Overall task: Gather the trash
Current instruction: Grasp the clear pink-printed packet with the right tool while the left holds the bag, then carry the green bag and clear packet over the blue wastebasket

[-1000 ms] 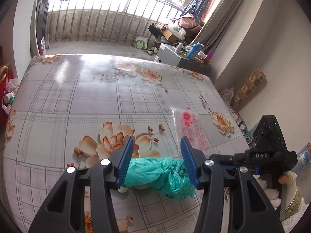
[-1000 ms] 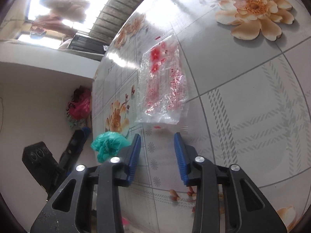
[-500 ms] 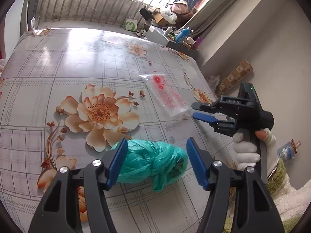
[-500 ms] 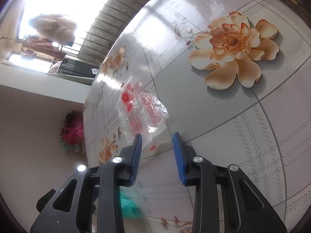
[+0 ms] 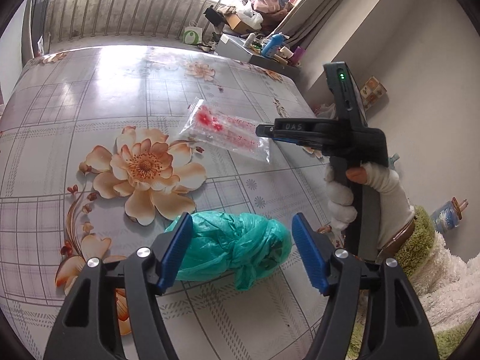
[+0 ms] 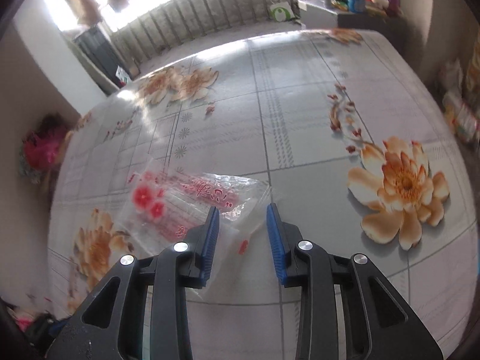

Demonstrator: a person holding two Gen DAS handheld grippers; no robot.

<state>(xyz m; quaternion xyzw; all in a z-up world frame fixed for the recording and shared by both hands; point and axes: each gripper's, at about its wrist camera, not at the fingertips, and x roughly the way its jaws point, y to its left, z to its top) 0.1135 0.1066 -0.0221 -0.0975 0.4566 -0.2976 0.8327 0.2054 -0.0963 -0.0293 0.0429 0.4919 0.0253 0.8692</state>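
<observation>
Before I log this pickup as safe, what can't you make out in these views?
- Left wrist view: the near side of the green bag, hidden by the left gripper.
- Right wrist view: the wrapper corner under the closing right gripper; contact unclear.
- The wrapper's red print: too small to read.

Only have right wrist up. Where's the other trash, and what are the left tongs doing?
Observer: A knotted green plastic bag lies on the table, nearer the left camera than the clear wrapper.
Operator: Left tongs on it?
Observer: Left tongs straddle it, jaws opening; the bag sits between them, ungripped.
Operator: My side from there?
Observer: A white-gloved right hand holds the right tongs, jaws closing over the wrapper's end.
</observation>
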